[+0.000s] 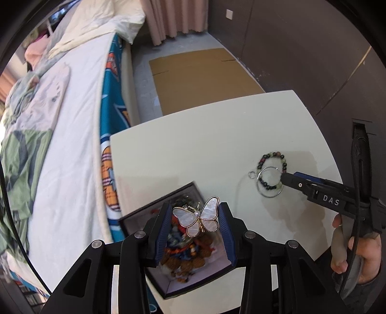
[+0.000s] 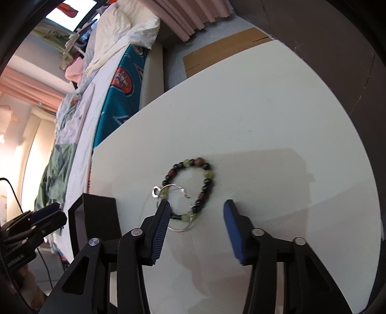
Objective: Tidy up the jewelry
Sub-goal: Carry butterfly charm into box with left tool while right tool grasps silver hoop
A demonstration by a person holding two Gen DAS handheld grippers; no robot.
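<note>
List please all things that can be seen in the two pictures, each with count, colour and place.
butterfly clip: 1, pearl white with gold rim, held between the left gripper's pads, above the box
box: 1, black, open, on the table's near left corner, full of mixed jewelry
bracelet: 1, dark, green and red beads, on the table
hoop: 1, silver wire, lying over the bracelet
table: 1, white, beside the bed
bed: 1, white sheet, teal blanket at the edge, left of the table
cardboard: 1, brown, on the floor beyond the table
curtain: 1, pink, far back
left gripper: 1, black, blue pads
right gripper: 1, black, blue pads, over the bracelet
hand: 1, holding the right gripper
</note>
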